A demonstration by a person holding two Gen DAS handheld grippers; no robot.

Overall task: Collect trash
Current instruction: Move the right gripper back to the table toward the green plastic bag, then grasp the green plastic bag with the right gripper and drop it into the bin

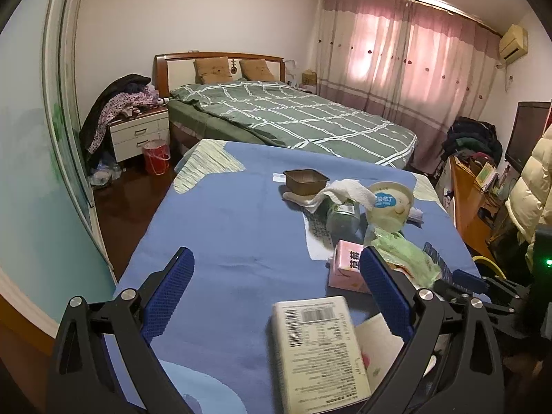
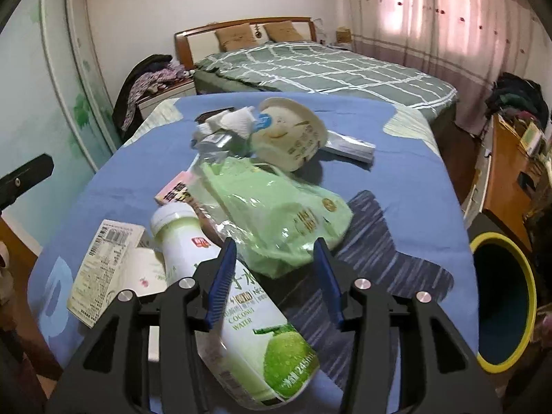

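A: Where is the trash?

B: Heaped on the blue-covered bench [image 2: 396, 158]. A coconut water bottle [image 2: 241, 310] lies on its side at the near edge, cap pointing away. A crumpled green plastic bag [image 2: 276, 214] rests just beyond it, touching its upper part. Left of the bottle lies a pale carton [image 2: 103, 269] with a barcode, and a pink box [image 2: 176, 191] peeks out from under the bag.

A: And farther back?

B: A tipped paper bowl [image 2: 293, 138] with a blue label, white tissue [image 2: 234, 120] against it, and a flat white packet [image 2: 352, 146] to its right. The left wrist view also shows a small brown foil tray [image 1: 305, 181] behind the tissue.

A: The tools?

B: The right tool [image 2: 276, 276] sits over the bottle with its jaws partly apart; the bottle runs beneath the left finger, and no pad presses on it. The left tool [image 1: 276, 296] is spread wide, with the carton lying between its fingers, untouched.

A: A bin?

B: Yes, a dark bin with a yellow rim [image 2: 500, 310] stands just off the bench's right edge. A bed with a green checked cover [image 2: 327, 65] is beyond the bench.
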